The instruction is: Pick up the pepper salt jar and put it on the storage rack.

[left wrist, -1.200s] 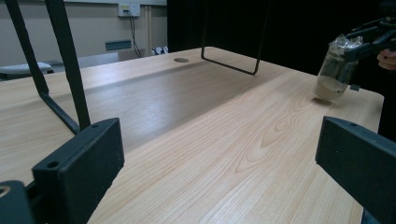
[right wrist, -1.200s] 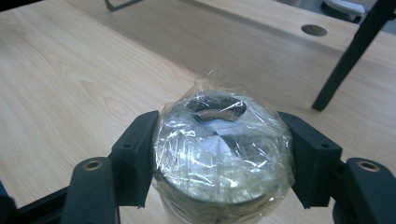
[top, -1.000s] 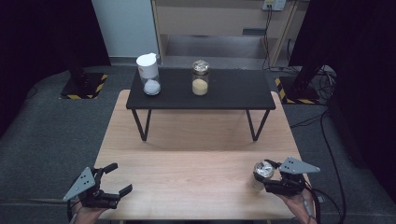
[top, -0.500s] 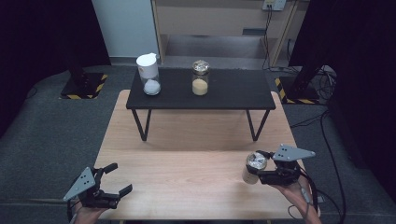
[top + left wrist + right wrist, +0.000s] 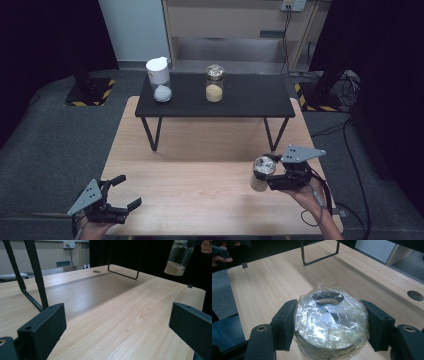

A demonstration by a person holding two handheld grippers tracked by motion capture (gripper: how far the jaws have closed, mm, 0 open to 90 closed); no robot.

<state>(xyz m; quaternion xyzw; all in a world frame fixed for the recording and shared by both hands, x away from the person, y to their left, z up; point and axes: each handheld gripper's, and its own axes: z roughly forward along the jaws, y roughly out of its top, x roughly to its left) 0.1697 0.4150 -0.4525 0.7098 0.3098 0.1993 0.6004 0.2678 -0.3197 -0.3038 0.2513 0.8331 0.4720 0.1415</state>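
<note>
We see the right gripper [image 5: 264, 172] held above the near right part of the wooden table [image 5: 200, 200], its jaws pointing left across the table and clamped on the sides of a glass jar [image 5: 261, 174] just under its mouth. The jar hangs clear of the tabletop, roughly upright, with the person's right hand [image 5: 305, 192] below and behind the gripper body. The left gripper [image 5: 122, 192] sits low at the near left corner of the table, jaws spread wide with nothing between them, pointing right and slightly away.

The right gripper view looks down onto the jar's top [image 5: 329, 315]: crinkled clear film is stretched over the mouth, and the two black pads [image 5: 284, 322] press against it from either side. That film reads as no more than a shiny cap from above. The left gripper view catches the jar [image 5: 178, 258] from the side, high at the upper right, hanging in the air above the table with a layer of pale powder in its bottom.

The high view alone takes in the low black table [image 5: 240, 97] standing on the wooden one, bearing a white-lidded jar [image 5: 160, 80] and a second film-covered jar [image 5: 214, 84] with yellowish contents.
</note>
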